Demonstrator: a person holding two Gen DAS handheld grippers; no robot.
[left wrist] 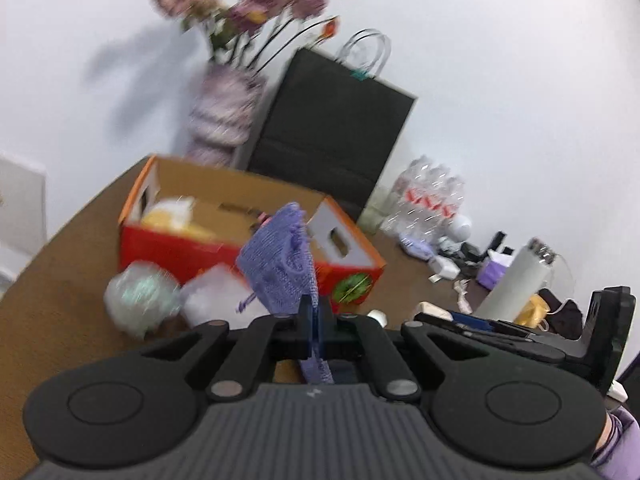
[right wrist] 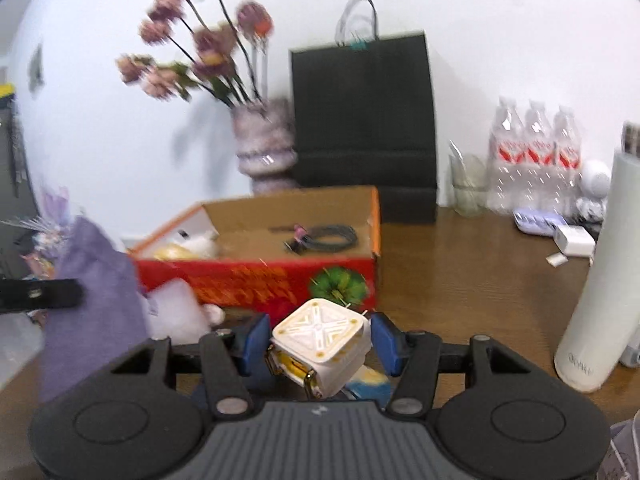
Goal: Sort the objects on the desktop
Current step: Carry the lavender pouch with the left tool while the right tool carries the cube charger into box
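My left gripper (left wrist: 316,312) is shut on a purple knitted cloth (left wrist: 280,264), which stands up above the blue pads and hangs below them. Behind it stands an open red and orange cardboard box (left wrist: 168,248) holding yellow and white items. My right gripper (right wrist: 320,334) has its blue pads pressed on the sides of a white cube-shaped case with a gold pattern (right wrist: 320,330), held tilted above the brown table. In the right wrist view the box (right wrist: 256,280) lies just ahead with a coiled black cable (right wrist: 324,238) inside it. The purple cloth (right wrist: 92,280) shows at the left.
Two bubble-wrapped bundles (left wrist: 140,296) lie in front of the box. At the wall stand a vase of flowers (right wrist: 264,152), a black paper bag (right wrist: 364,120) and a pack of water bottles (right wrist: 536,152). A tall white flask (right wrist: 600,280) stands at the right among small clutter.
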